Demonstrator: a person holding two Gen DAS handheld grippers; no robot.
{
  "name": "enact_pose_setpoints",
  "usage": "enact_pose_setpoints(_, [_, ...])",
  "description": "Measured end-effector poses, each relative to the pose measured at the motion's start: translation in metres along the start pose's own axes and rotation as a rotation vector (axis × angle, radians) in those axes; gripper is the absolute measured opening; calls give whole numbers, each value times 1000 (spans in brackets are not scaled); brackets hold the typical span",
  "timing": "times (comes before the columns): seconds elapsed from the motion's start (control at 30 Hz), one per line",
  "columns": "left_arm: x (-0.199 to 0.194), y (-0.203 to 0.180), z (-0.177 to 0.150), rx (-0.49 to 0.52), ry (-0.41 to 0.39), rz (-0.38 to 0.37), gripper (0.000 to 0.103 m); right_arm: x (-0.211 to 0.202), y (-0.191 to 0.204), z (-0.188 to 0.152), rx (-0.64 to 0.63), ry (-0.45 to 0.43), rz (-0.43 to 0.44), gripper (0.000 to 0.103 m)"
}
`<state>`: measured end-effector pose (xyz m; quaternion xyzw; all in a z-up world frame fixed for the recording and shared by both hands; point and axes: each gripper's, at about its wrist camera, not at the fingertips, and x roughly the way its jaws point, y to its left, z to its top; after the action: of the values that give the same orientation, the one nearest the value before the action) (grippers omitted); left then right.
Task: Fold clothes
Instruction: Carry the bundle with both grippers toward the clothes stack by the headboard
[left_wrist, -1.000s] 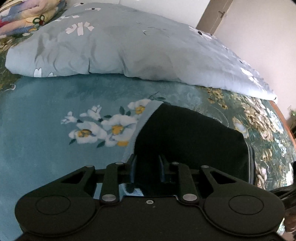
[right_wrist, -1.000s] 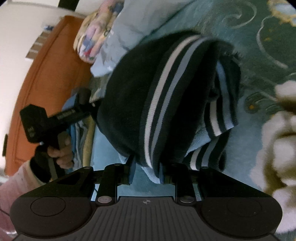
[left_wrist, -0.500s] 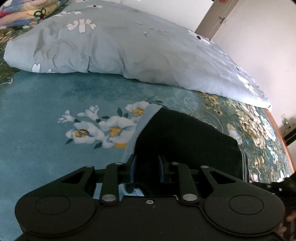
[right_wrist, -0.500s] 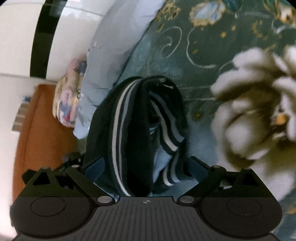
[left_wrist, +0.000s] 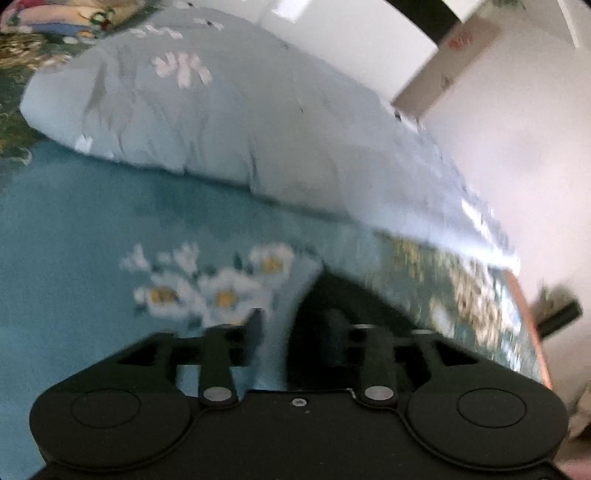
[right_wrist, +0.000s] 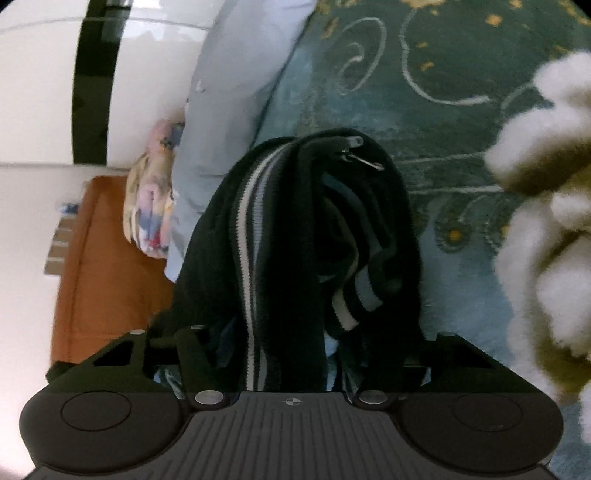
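Black jacket (right_wrist: 295, 240) with white-grey stripes lay bunched on the teal floral bedspread (right_wrist: 461, 74). In the right wrist view its long axis ran straight away from the camera, zipper pull at the far end and striped cuff hanging on the right side.

Right gripper (right_wrist: 314, 354): jaws had just been closing. The bundle sat between the fingers and filled the gap, but the pads were buried in fabric, so I couldn't tell whether they were pressing. Gripper pointed shallowly down at the bed, rolled so the bed looked tipped on its side.

Left gripper (left_wrist: 295, 325): jaws had just been opening and stood apart, not pinching. A jacket edge with pale lining lay between and ahead of the fingers, dark cloth extending right. Frame blurred. Gripper angled down toward the bed, grey-blue duvet (left_wrist: 240, 122) beyond.
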<state>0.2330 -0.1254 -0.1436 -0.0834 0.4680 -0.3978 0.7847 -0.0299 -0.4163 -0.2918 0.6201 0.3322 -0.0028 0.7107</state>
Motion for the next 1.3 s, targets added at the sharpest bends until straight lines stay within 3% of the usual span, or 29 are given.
enact_pose_setpoints(0.1, [8, 0, 22, 34, 21, -32, 59, 1, 0, -1, -5, 2, -7, 53])
enact_pose_setpoints(0.13, [15, 1, 28, 35, 50, -50, 65, 2, 1, -1, -11, 2, -12, 54])
enact_pose_setpoints(0.2, [36, 6, 35, 23, 154, -118, 78, 1, 2, -2, -10, 6, -14, 54])
enact_pose_setpoints(0.3, [71, 21, 33, -1, 306, -146, 78, 1, 2, -2, -7, 14, -12, 54])
enact_pose_setpoints(0.37, [85, 32, 30, -19, 344, -161, 86, 0, 1, -1, -7, 19, -10, 54])
enact_pose_setpoints(0.57, [118, 79, 6, -257, 457, -338, 102, -1, -3, 3, -10, 41, -2, 55])
enact_pose_setpoints(0.67, [131, 95, -12, -380, 469, -417, 102, -1, -3, 4, -19, 55, -5, 55])
enact_pose_setpoints(0.73, [133, 98, -20, -406, 448, -448, 102, -2, -3, 5, -21, 62, -5, 55])
enact_pose_setpoints(0.87, [138, 98, -31, -438, 435, -500, 102, -2, -4, 6, -21, 73, -5, 55])
enact_pose_setpoints(1.07, [138, 84, -34, -410, 416, -511, 101, 0, -3, 8, -20, 78, -4, 55])
enact_pose_setpoints(1.13, [135, 82, -37, -409, 381, -517, 90, -2, -1, 8, -31, 72, -6, 52])
enact_pose_setpoints(1.3, [122, 74, -43, -388, 310, -504, 76, -7, 8, 11, -93, 69, -16, 43])
